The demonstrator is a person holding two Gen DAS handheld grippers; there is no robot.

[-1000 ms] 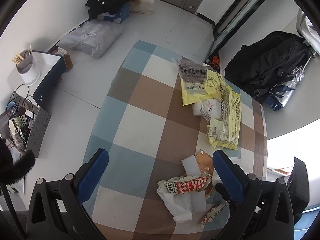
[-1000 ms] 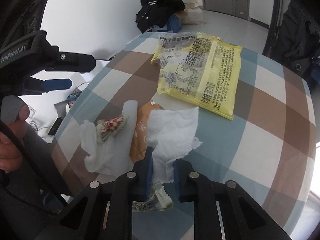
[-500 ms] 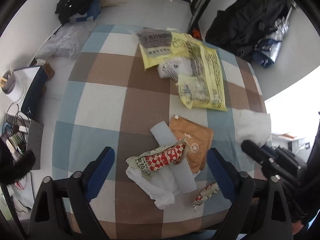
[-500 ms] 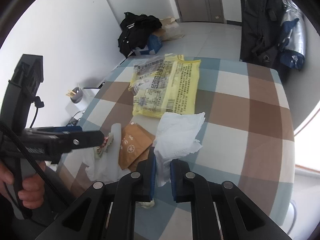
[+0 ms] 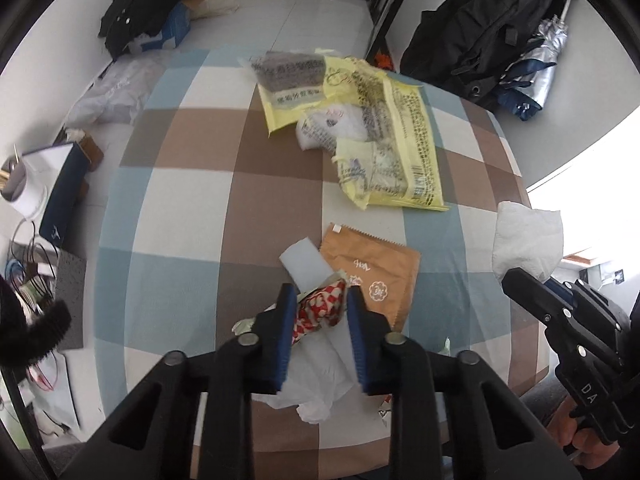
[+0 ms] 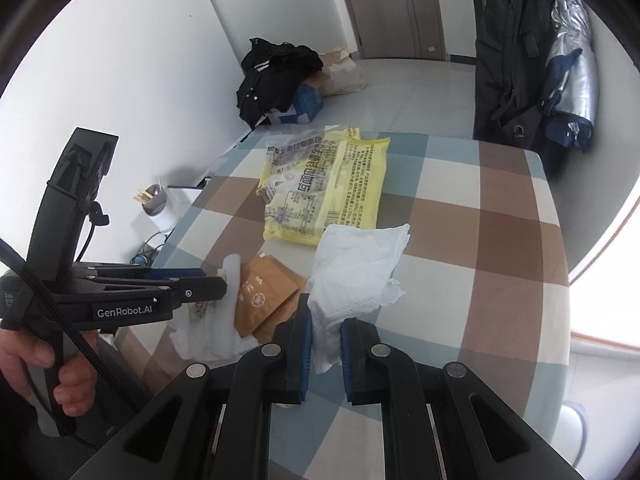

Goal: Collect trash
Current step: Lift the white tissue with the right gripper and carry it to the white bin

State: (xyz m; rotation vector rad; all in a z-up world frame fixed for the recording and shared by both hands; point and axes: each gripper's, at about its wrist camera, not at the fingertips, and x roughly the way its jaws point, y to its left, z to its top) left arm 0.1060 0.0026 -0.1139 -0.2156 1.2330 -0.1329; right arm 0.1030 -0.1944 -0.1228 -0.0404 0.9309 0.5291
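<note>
The left hand-held gripper [image 5: 320, 304] sits low over the near edge of the checked worktop [image 5: 180, 208], its blue fingers [image 5: 286, 320] narrowed on either side of a red-and-white patterned wrapper [image 5: 320, 310]; the pads look to be touching the wrapper, though a firm clamp cannot be confirmed. The wrapper lies on a crumpled white plastic bag [image 5: 316, 376], with a flat white strip [image 5: 306, 266] just behind it and a brown paper sachet [image 5: 372, 276] touching it on the right.

The right hand-held gripper [image 6: 324, 336] is clamped on a white paper tissue [image 6: 356, 272], which stands up out of the fingers above the worktop, near its right edge. In the left wrist view the same tissue [image 5: 528, 240] shows raised beyond the worktop's right side.

Farther back on the worktop lie a large yellow printed package [image 5: 396, 148], with a smaller clear bag [image 5: 288, 74] overlapping its far end and a crumpled white printed wrapper [image 5: 328, 128] on top of it.
</note>
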